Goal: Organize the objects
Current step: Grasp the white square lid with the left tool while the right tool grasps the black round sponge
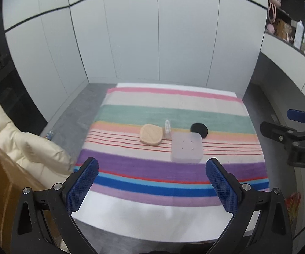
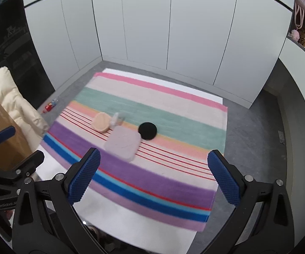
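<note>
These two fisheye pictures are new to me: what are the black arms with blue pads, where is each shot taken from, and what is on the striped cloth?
Those are no robot arms. A person holds a two-finger gripper in each hand, with a camera on each looking forward along its jaws. One picture looks past the left gripper, the other past the right gripper. Both stand open and hold nothing. On the striped cloth lie a frosted square box, a beige rounded puff, a small clear bottle between them, and a black round pad behind the box. At each picture's edge you glimpse the other gripper.
</note>
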Action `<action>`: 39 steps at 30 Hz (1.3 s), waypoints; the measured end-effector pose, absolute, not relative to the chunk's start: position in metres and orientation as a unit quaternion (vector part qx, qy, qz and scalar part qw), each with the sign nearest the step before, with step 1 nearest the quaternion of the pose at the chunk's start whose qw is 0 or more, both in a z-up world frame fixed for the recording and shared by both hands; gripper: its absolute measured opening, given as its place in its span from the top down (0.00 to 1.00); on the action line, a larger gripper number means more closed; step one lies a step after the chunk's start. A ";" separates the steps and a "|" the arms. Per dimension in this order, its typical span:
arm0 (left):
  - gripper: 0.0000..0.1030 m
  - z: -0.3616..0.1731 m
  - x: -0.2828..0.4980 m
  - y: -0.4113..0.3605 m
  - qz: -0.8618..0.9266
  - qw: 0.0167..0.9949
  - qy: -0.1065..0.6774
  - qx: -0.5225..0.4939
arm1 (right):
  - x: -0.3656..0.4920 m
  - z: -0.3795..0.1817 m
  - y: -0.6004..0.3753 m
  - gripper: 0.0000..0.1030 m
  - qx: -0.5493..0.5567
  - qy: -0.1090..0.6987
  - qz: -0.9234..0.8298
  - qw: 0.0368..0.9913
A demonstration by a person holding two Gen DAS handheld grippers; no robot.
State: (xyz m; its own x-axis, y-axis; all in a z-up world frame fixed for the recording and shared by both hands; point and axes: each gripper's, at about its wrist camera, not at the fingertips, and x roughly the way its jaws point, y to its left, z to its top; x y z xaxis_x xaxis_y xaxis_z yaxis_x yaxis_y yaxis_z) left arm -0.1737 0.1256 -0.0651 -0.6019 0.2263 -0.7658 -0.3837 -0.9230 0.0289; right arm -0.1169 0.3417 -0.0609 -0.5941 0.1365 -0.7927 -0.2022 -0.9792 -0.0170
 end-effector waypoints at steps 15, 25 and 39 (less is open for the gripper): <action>0.01 -0.168 -0.236 0.203 0.850 0.191 0.104 -0.480 | -0.190 -0.146 0.395 0.07 -0.476 0.013 0.875 0.082; 0.02 -0.230 -0.255 0.238 0.830 0.194 0.105 -0.513 | -0.209 -0.216 0.428 0.15 -0.507 0.050 0.856 0.085; 0.19 -0.245 -0.272 0.226 0.837 0.204 0.107 -0.496 | -0.242 -0.248 0.403 0.15 -0.504 0.048 0.861 0.050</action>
State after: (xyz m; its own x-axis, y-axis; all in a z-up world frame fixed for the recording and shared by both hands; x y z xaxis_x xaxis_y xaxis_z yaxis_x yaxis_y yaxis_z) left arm -0.2716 0.2263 -0.2447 -0.4245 0.2355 -0.8742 -0.4476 -0.8939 -0.0234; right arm -0.2419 0.4029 -0.2476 -0.4872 0.0387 -0.8724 -0.1347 -0.9904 0.0313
